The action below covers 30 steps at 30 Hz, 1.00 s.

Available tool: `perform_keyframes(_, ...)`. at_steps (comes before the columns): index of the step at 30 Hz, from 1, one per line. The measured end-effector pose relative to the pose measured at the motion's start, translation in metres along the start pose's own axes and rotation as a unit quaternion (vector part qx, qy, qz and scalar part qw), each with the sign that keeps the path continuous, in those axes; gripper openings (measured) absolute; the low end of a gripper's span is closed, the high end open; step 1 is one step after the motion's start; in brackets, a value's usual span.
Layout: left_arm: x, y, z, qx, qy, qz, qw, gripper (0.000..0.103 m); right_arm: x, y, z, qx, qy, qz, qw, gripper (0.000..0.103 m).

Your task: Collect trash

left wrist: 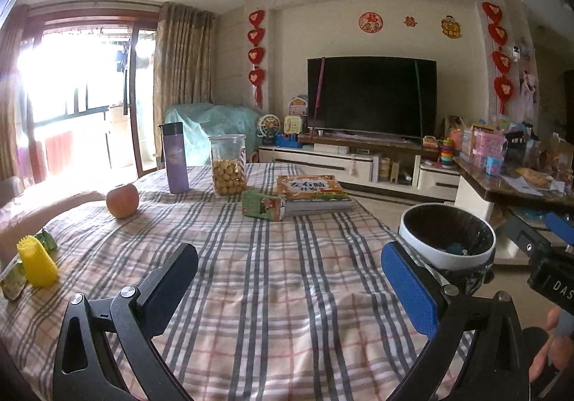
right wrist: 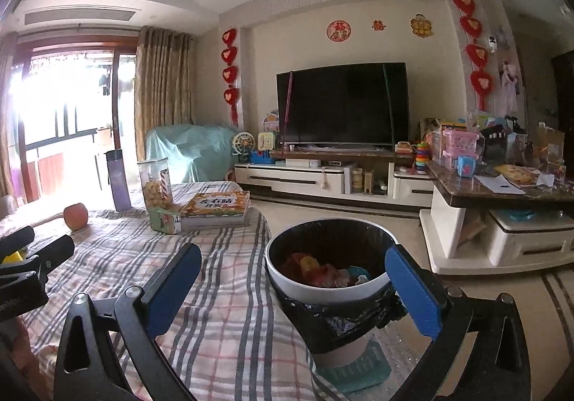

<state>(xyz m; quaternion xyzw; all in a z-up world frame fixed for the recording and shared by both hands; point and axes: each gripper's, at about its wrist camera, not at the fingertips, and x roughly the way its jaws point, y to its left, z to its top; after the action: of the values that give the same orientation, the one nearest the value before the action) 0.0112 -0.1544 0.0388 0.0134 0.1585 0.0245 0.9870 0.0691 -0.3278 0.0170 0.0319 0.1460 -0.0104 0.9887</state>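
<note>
Both tongs were released, nothing between the pads. Left gripper (left wrist: 290,288) hovered over a bare stretch of the checked tablecloth (left wrist: 272,257); right gripper (right wrist: 294,289) straddled the table's right edge, one finger over cloth, the other over the trash bin (right wrist: 287,279). Bin stood just off that edge, black liner folded over the white rim, mixed scraps inside, hard to identify. Green wrappers (left wrist: 14,281) lay near the left edge beside a yellow brush (left wrist: 37,264), partly cut off by the frame. Apple (left wrist: 122,201), purple bottle (left wrist: 174,159), snack jar (left wrist: 228,164), green box (left wrist: 263,205) and book (left wrist: 312,191) lined the far side.
</note>
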Motion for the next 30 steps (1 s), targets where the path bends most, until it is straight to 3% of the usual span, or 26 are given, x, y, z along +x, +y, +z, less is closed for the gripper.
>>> perform_keyframes(30,0.0091,0.0074,0.0007,0.008,-0.003,0.006,0.9999,0.102,-0.0007,-0.0004,0.0056,0.007,0.009,0.015,1.0,0.103)
